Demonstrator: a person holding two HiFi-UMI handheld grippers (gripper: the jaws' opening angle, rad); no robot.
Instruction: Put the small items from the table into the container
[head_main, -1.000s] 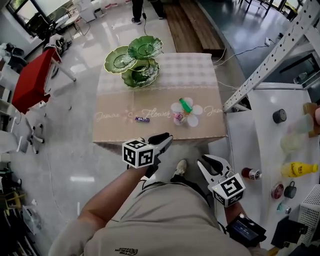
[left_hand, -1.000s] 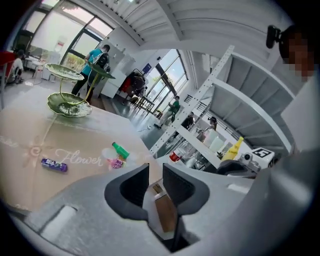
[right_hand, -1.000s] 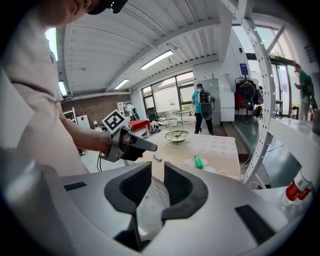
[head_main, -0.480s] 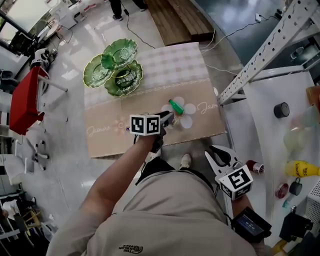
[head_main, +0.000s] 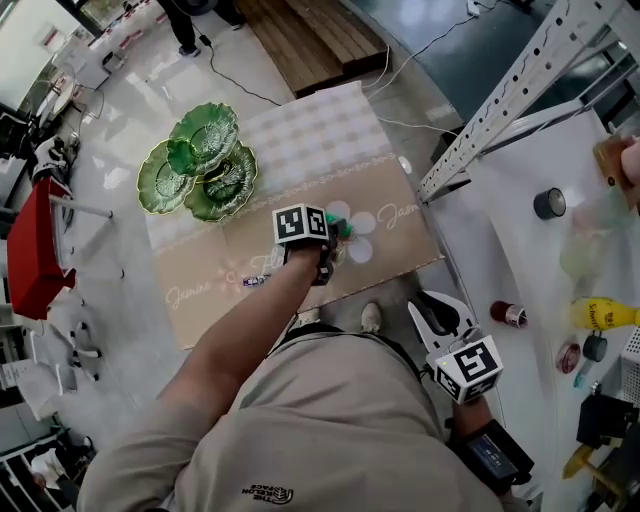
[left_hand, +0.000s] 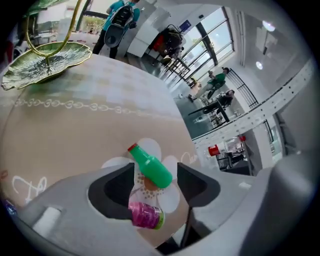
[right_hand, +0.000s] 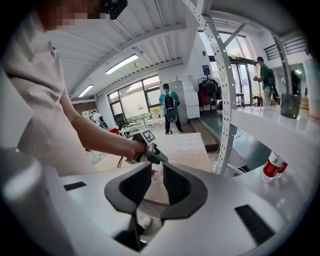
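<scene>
On the beige tablecloth (head_main: 200, 270), a green, red-capped bottle (left_hand: 151, 168) lies between the opening jaws of the left gripper (left_hand: 156, 172).

Left arm (head_main: 235, 335) is extended forward; left gripper (left_hand: 156, 176) is pitched downward, jaws opening, a green bottle (left_hand: 150, 165) lying loose between them. Right gripper (right_hand: 156, 181) is held beside the torso, jaws narrowly parted, empty.

Person wearing a beige short-sleeved shirt (head_main: 330, 430) with small dark print, and a black wrist device (head_main: 492, 457) with a blue screen. Left gripper (head_main: 336, 240) and right gripper (head_main: 433, 311): grey shells, black jaws, black-and-white marker cubes.
</scene>
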